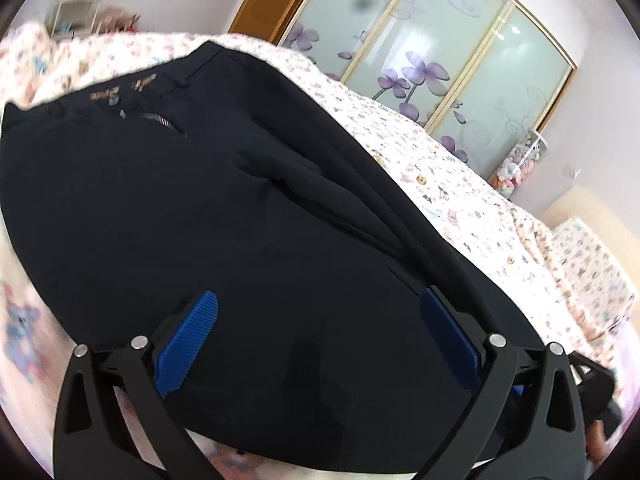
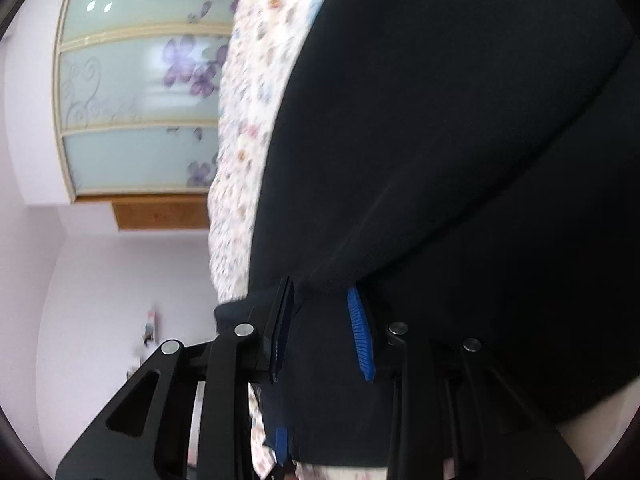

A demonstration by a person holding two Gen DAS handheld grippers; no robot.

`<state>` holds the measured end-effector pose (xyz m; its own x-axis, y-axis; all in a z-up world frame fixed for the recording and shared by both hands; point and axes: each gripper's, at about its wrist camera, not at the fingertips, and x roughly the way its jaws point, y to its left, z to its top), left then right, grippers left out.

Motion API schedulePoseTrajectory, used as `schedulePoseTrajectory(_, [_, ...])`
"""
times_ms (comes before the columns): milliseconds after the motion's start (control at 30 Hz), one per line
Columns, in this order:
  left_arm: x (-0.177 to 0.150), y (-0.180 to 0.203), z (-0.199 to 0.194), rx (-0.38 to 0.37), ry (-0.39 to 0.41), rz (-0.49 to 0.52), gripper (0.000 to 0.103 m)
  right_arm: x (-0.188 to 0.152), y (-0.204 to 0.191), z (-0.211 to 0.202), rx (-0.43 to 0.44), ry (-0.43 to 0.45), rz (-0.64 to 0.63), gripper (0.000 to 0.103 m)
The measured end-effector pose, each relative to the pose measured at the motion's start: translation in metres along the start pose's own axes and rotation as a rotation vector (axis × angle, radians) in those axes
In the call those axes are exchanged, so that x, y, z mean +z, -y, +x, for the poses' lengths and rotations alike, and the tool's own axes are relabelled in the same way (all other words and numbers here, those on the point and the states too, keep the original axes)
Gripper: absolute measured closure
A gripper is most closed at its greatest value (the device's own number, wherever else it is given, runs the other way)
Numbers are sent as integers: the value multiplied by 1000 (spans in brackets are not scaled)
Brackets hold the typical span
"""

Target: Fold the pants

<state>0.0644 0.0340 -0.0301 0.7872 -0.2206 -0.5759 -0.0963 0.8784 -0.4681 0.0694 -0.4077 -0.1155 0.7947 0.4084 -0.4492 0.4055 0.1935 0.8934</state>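
Observation:
Dark navy pants (image 1: 208, 208) lie spread on a floral bed sheet (image 1: 460, 184), with the waistband and a zipper pocket at the upper left. My left gripper (image 1: 320, 294) hovers over the pants near their lower edge. Its blue pads (image 1: 188, 344) stand wide apart with nothing pinched between them. In the right wrist view, which is rolled sideways, the pants (image 2: 460, 160) fill most of the picture. My right gripper (image 2: 320, 288) has a thick fold of this cloth filling the narrow gap between its pads (image 2: 360, 332), and creases run out from there.
Frosted sliding wardrobe doors (image 1: 420, 40) with purple flowers stand behind the bed. A wooden door (image 1: 272, 0) is beside them, and a pillow in the same print (image 1: 592, 272) lies at the right. A hand and dark sleeve (image 1: 600, 408) show at the lower right.

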Motion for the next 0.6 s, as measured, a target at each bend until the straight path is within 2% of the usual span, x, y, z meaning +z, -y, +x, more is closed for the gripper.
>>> schedulePoseTrajectory(100, [2, 0, 2, 0, -27, 10, 2, -9, 13, -20, -15, 53, 30, 95])
schedulePoseTrajectory(200, [3, 4, 3, 21, -29, 60, 2, -13, 17, -31, 4, 71, 6, 99])
schedulePoseTrajectory(300, [2, 8, 4, -10, -28, 116, 2, -26, 2, -47, 15, 70, -130, 99])
schedulePoseTrajectory(367, [2, 7, 1, -42, 2, 104, 2, -36, 4, -58, 1, 43, -185, 99])
schedulePoseTrajectory(433, [2, 3, -4, -96, 36, 38, 2, -39, 17, -61, -29, 12, -185, 99])
schedulePoseTrajectory(467, [1, 2, -3, -98, 32, 37, 2, -37, 24, -57, -46, -1, -180, 99])
schedulePoseTrajectory(533, [-1, 3, -2, -70, 6, 81, 2, -34, 30, -53, -58, 3, -188, 99])
schedulePoseTrajectory(600, [3, 2, -4, 24, -20, 133, 2, -33, 30, -55, -64, 5, -220, 99])
